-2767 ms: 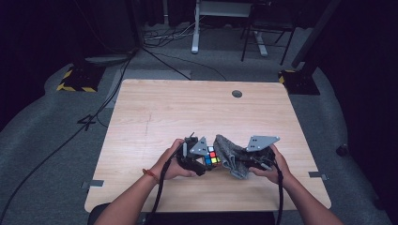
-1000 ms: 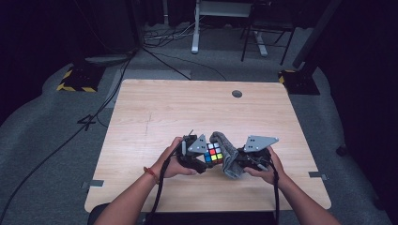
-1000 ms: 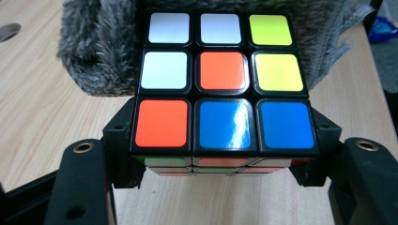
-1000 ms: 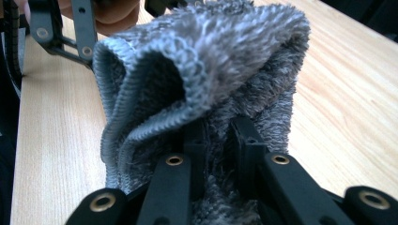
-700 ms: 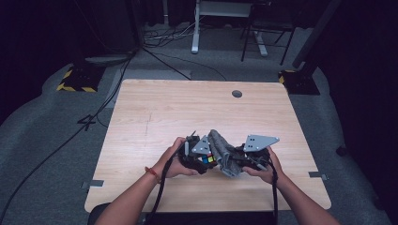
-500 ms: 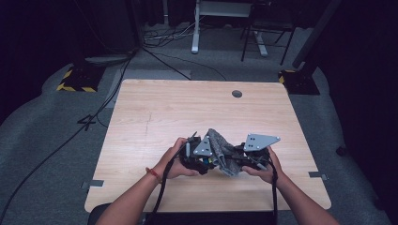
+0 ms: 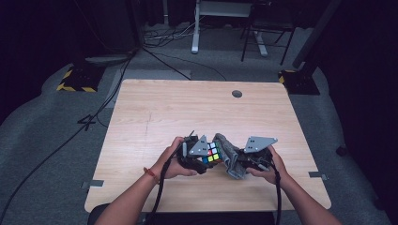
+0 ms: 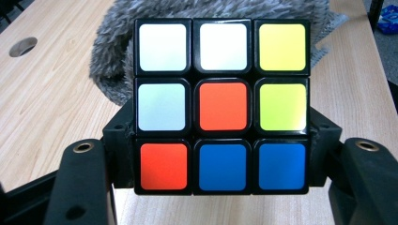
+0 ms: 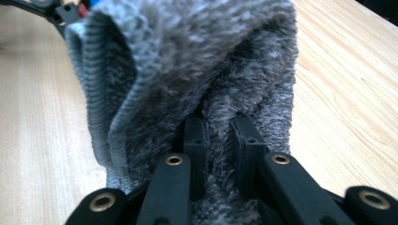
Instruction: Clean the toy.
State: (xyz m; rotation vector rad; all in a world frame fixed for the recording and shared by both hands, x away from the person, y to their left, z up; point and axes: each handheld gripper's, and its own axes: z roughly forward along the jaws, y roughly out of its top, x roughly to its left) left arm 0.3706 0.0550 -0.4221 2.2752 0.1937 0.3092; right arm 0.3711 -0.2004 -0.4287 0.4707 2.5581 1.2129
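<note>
1. Left gripper (image 7: 202,158) — jaws clamped on the puzzle cube (image 8: 221,105), held above the table (image 7: 187,108) near its front edge.
2. Right gripper (image 7: 240,161) — jaws pinched on the grey cloth (image 9: 197,70), which touches the cube's right side.

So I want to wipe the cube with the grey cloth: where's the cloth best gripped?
Grip the cloth at its bunched lower fold, coming from the side away from the cube, as the right gripper does; the loose top then drapes free against the cube.
</note>
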